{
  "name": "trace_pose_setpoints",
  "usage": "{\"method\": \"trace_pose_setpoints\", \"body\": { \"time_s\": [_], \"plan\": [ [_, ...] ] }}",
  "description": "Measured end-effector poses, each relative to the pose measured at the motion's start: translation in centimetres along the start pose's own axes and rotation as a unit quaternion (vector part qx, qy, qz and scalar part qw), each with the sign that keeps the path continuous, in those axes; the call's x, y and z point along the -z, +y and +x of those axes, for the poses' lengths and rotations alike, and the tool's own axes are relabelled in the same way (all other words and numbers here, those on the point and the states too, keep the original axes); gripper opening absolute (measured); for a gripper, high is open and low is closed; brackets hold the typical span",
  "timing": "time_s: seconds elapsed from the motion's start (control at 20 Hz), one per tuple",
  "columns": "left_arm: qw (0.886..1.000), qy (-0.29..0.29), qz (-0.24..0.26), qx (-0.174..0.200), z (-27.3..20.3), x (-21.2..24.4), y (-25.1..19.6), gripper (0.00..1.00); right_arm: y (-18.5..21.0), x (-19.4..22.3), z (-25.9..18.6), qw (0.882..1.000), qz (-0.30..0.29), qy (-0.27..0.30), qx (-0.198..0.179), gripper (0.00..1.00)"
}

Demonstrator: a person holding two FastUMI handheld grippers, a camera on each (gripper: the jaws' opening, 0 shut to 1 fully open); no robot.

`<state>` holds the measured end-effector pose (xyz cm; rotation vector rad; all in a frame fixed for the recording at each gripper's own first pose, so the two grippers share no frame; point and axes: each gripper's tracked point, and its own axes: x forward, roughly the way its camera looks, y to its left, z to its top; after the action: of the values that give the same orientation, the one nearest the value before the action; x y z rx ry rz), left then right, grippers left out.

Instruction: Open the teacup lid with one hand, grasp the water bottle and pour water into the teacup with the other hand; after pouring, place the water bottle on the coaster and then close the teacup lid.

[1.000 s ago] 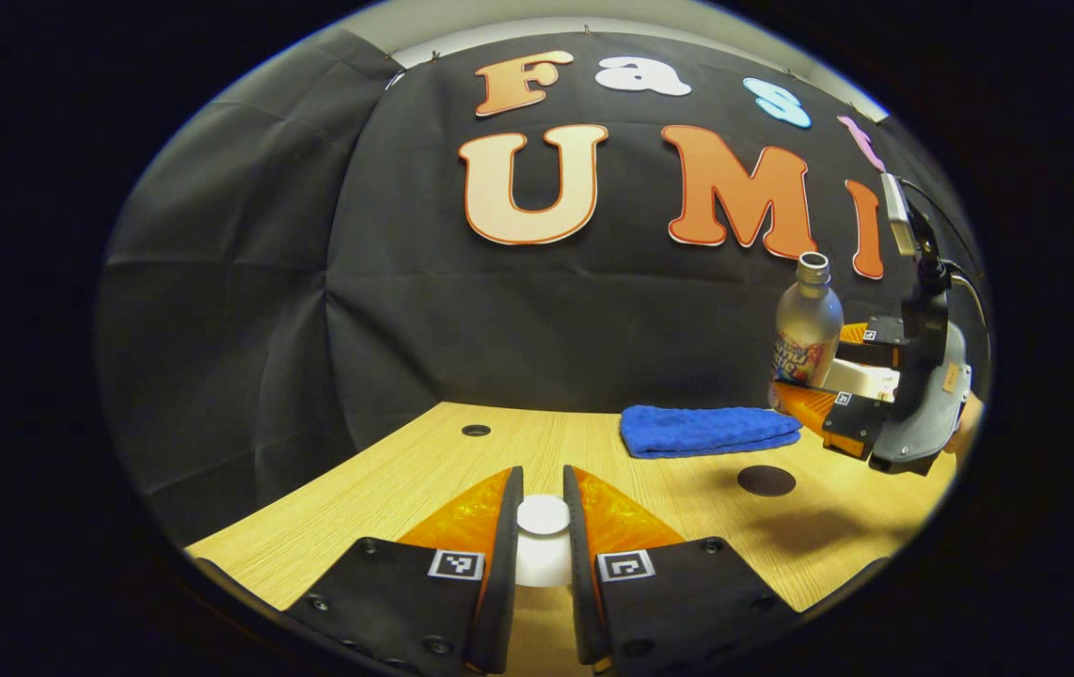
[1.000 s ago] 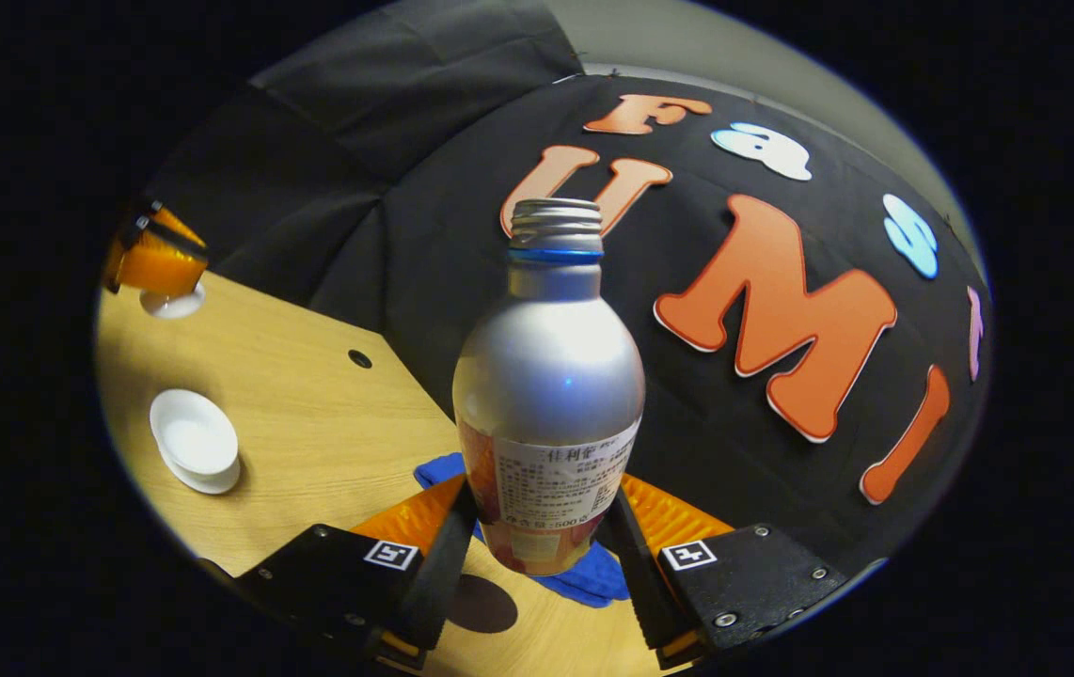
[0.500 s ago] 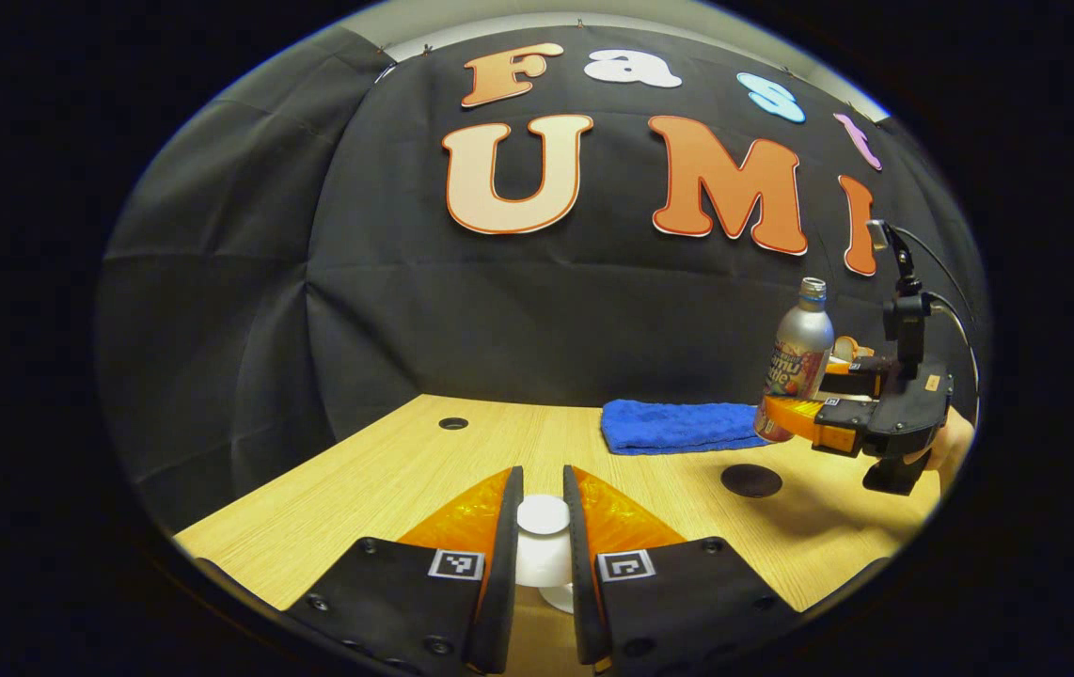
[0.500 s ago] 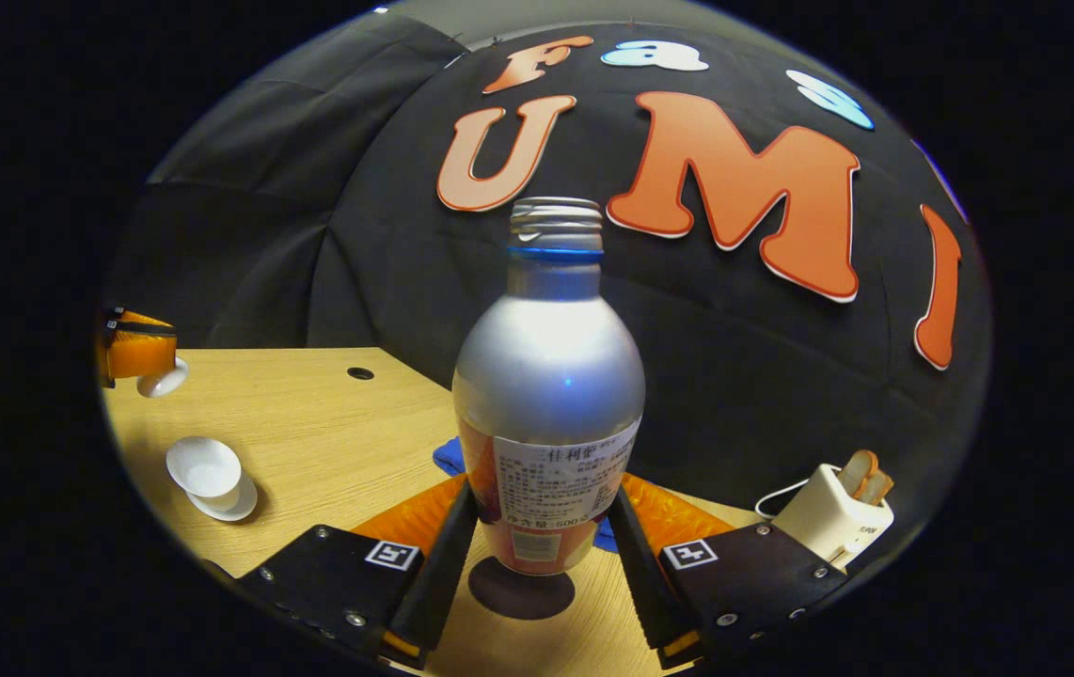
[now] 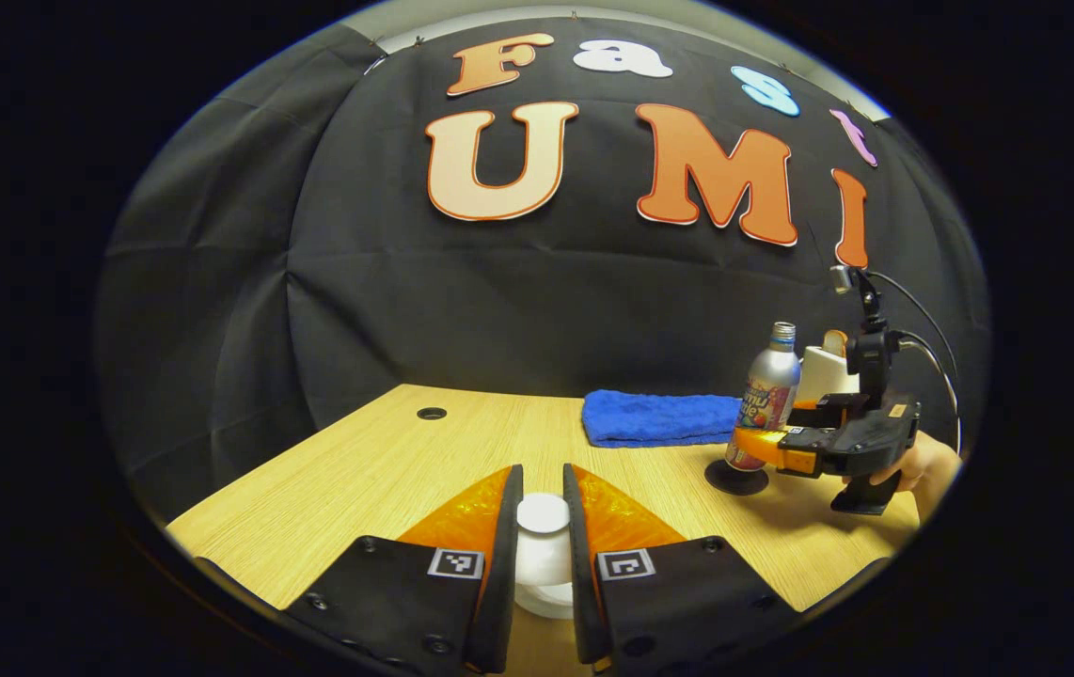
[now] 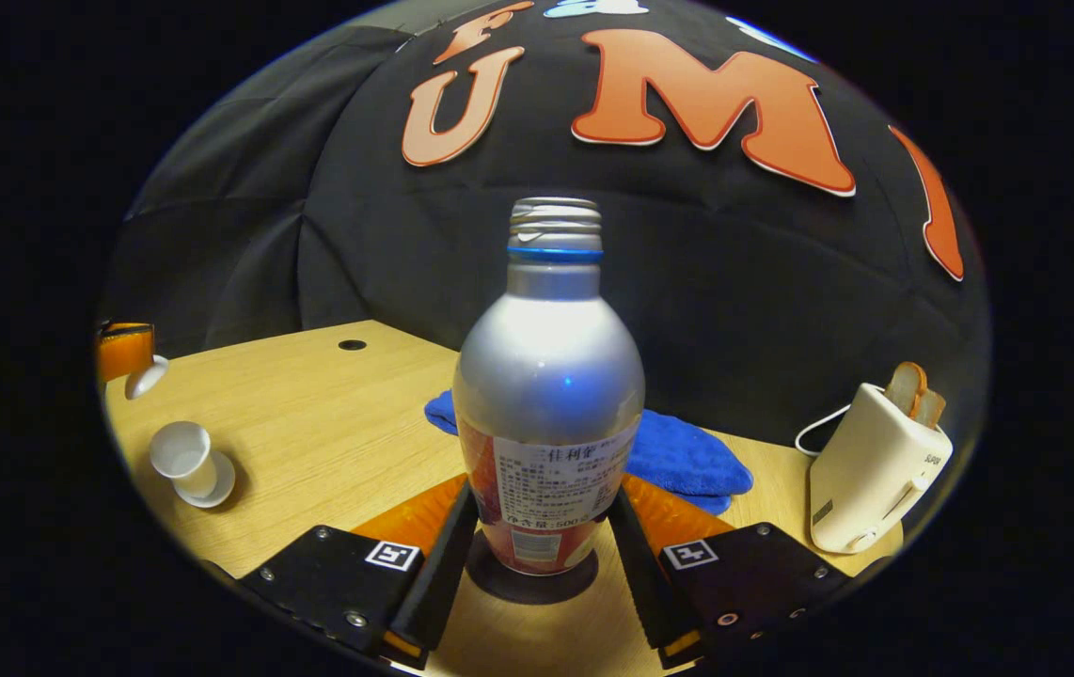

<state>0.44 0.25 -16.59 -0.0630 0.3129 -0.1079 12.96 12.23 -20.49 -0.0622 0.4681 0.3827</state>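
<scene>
A silver water bottle (image 6: 548, 376) with no cap stands upright between my right gripper's (image 6: 544, 494) fingers, which are shut on its lower body. Its base sits on the dark round coaster (image 6: 529, 583), and whether it rests fully I cannot tell. In the left gripper view the same bottle (image 5: 768, 395), coaster (image 5: 736, 480) and right gripper (image 5: 772, 447) appear at the right. My left gripper (image 5: 543, 470) is shut on the knob of the white teacup lid (image 5: 542, 527). The open white teacup (image 6: 178, 449) on its saucer sits at the left, below the left gripper (image 6: 128, 350) and lid (image 6: 144, 376).
A folded blue cloth (image 6: 678, 456) lies behind the bottle near the wall. A cream toaster (image 6: 871, 475) with bread slices stands at the right. A small cable hole (image 5: 431, 413) marks the wooden table (image 5: 386, 470). A hand (image 5: 932, 465) holds the right gripper.
The right gripper has swung level and come down, bringing the upright bottle onto the coaster. The left gripper keeps hold of the lid and has drifted only slightly.
</scene>
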Motion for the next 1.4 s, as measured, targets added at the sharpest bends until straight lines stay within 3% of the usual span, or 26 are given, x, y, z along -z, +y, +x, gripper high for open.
{"method": "trace_pose_setpoints", "body": {
  "time_s": [0.05,0.1,0.45,0.75,1.0,1.4],
  "plan": [
    [1.000,0.002,0.001,0.001,0.1,0.1,-0.1,0.30,-0.1,0.4,0.2,1.000,0.006,0.006,-0.002,0.76],
    [1.000,0.003,0.001,0.001,0.0,0.2,0.0,0.30,-0.1,0.7,0.4,1.000,0.014,0.011,-0.004,0.80],
    [1.000,0.008,-0.002,-0.001,0.2,0.7,0.0,0.30,-0.3,2.2,1.3,0.998,0.056,0.030,-0.011,0.80],
    [1.000,0.014,-0.009,0.008,0.0,1.4,-0.2,0.30,-0.5,2.8,1.2,0.999,0.018,0.039,0.001,0.83],
    [0.999,0.030,-0.008,0.024,0.7,3.4,-1.6,0.30,-0.3,2.8,-0.9,0.999,0.016,0.036,-0.003,0.96],
    [0.998,0.055,-0.002,0.029,1.4,6.1,-2.2,0.30,-0.9,1.6,-4.6,1.000,0.026,0.014,-0.001,0.98]
  ]
}}
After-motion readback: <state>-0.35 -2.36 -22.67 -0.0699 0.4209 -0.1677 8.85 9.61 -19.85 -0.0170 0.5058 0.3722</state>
